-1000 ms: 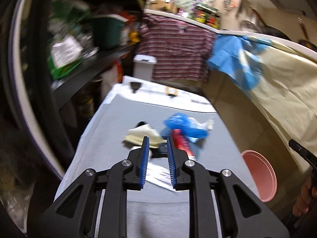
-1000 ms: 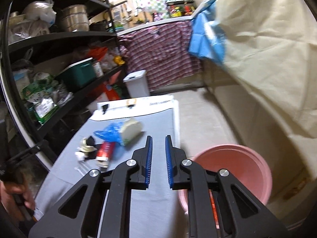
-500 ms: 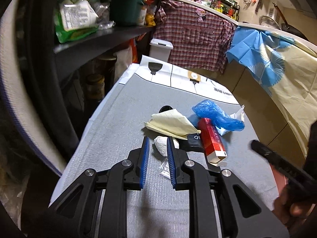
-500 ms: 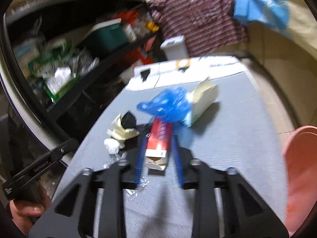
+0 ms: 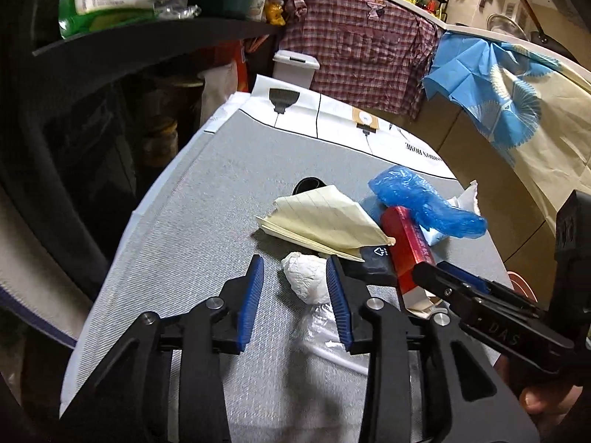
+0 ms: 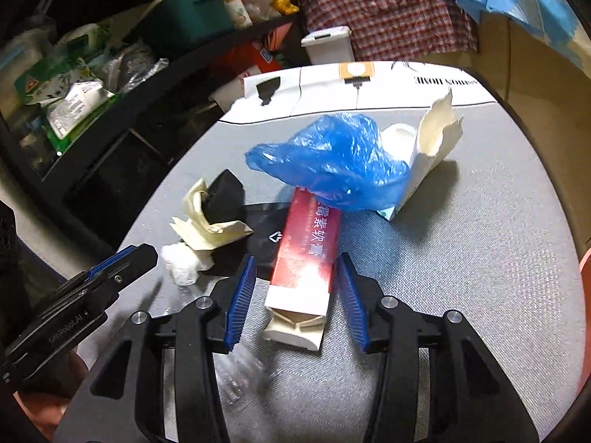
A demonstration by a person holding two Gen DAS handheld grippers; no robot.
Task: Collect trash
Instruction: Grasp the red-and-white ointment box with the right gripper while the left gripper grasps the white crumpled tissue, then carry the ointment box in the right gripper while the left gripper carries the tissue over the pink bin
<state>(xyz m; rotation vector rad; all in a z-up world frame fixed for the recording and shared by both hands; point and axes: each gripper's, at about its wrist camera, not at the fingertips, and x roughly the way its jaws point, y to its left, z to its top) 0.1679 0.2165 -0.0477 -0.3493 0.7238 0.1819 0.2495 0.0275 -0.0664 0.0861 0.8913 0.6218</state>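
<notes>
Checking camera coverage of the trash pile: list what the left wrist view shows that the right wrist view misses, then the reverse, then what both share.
Only the left wrist view: the left gripper from behind, open, jaws just widened around the crumpled white tissue without pressing it; the lined yellow paper's flat face.

Only the right wrist view: the right gripper from behind, open, jaws just widened around the red carton; the torn white carton; the green bin.

Both: tissue, red carton, blue plastic bag, grey mat.
</notes>
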